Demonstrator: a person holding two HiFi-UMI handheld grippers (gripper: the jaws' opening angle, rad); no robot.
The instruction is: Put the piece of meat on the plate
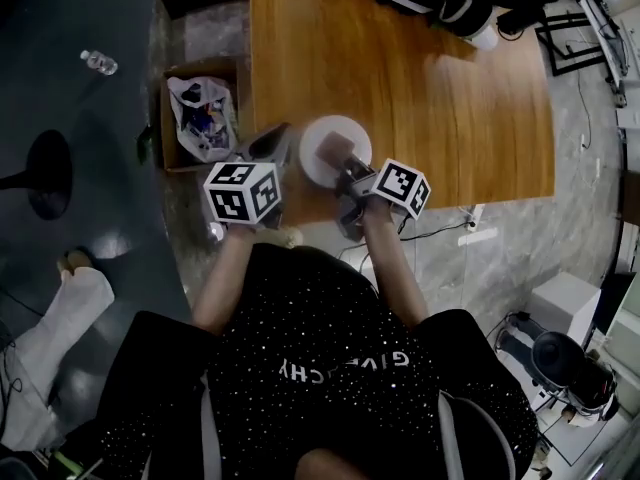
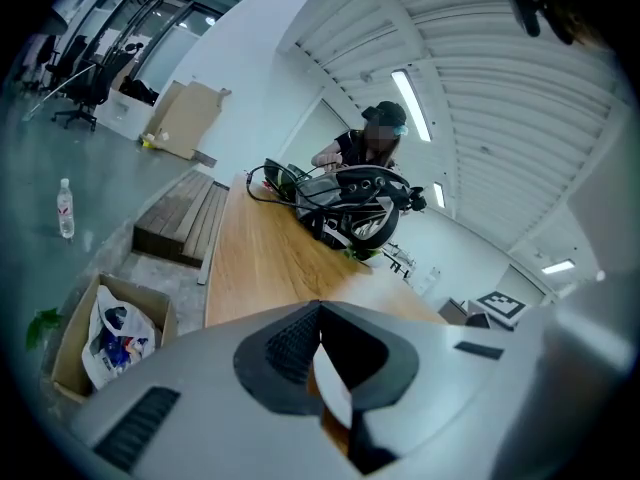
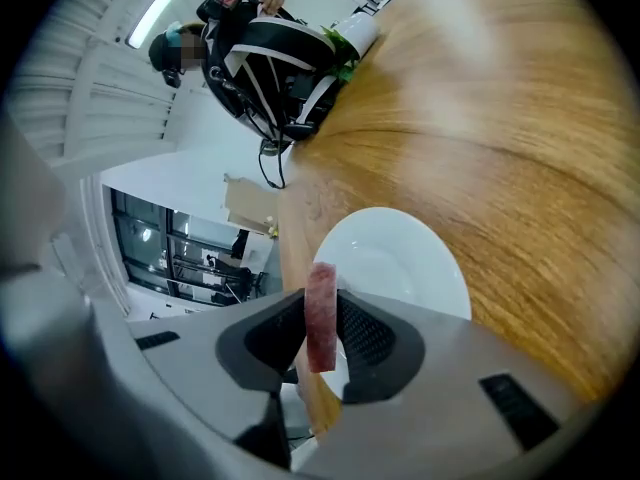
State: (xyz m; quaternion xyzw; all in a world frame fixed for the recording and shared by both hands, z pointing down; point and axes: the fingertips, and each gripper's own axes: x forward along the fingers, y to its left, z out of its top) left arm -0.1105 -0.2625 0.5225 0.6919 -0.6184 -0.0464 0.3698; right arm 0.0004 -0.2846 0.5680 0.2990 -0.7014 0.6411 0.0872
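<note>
A white plate (image 1: pixel 330 128) lies near the front left edge of the wooden table (image 1: pixel 450 98). My right gripper (image 1: pixel 348 168) is shut on the piece of meat (image 1: pixel 335 151), a flat reddish slab. In the right gripper view the meat (image 3: pixel 321 313) stands upright between the pads, just above the near side of the plate (image 3: pixel 395 253). My left gripper (image 1: pixel 283 140) reaches the plate's left rim. In the left gripper view its jaws meet at the tips (image 2: pixel 320 313), with the thin white plate rim (image 2: pixel 335 393) between them.
On the floor left of the table stands a cardboard box (image 1: pixel 200 118) with a plastic bag inside, and a water bottle (image 1: pixel 98 62) lies beyond it. Dark bags and gear (image 1: pixel 450 3) pile up at the table's far end. A power strip (image 1: pixel 478 235) lies on the floor at the right.
</note>
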